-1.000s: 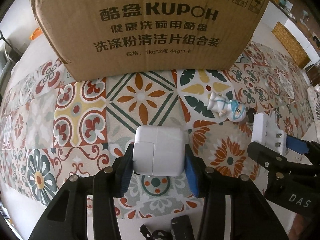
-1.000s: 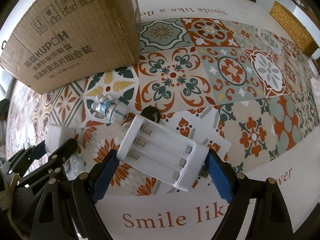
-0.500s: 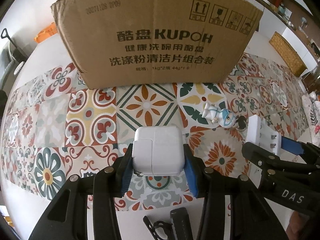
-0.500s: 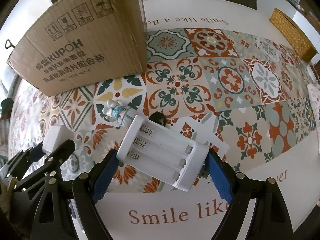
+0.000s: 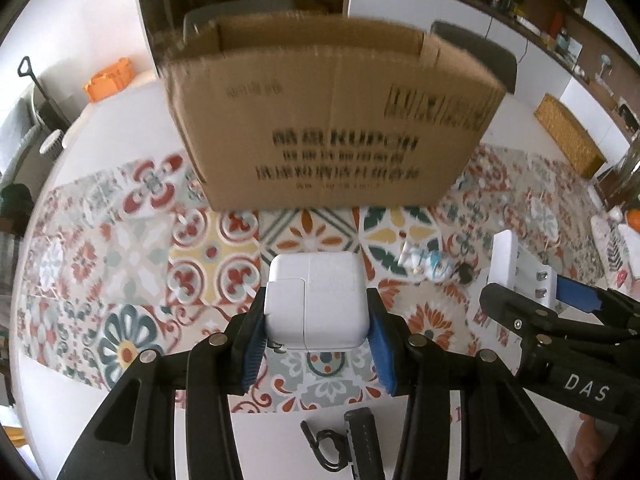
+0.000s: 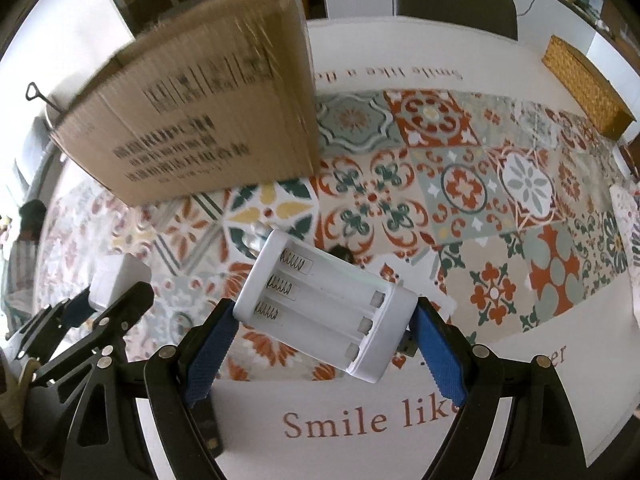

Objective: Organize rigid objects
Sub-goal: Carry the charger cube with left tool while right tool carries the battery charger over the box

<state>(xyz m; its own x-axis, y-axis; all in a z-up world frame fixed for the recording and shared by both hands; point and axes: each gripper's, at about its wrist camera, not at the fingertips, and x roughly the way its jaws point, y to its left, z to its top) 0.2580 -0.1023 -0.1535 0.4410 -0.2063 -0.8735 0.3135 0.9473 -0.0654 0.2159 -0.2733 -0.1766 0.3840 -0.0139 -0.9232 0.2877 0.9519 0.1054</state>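
Power adapter [image 5: 316, 300], one white cube, sits clamped between the left gripper [image 5: 316, 344] pads, angled steeply down above the patterned mat [image 5: 132, 248]. One white battery charger [image 6: 326, 304] fills the widely spread right gripper [image 6: 320, 344], likewise tilted down. One cardboard box [image 5: 332, 120] stands behind, one figurine [image 5: 430, 266] lies between.

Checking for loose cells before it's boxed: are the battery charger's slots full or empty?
Empty. All three slots of the battery charger in the right gripper show bare springs and end contacts, no batteries.
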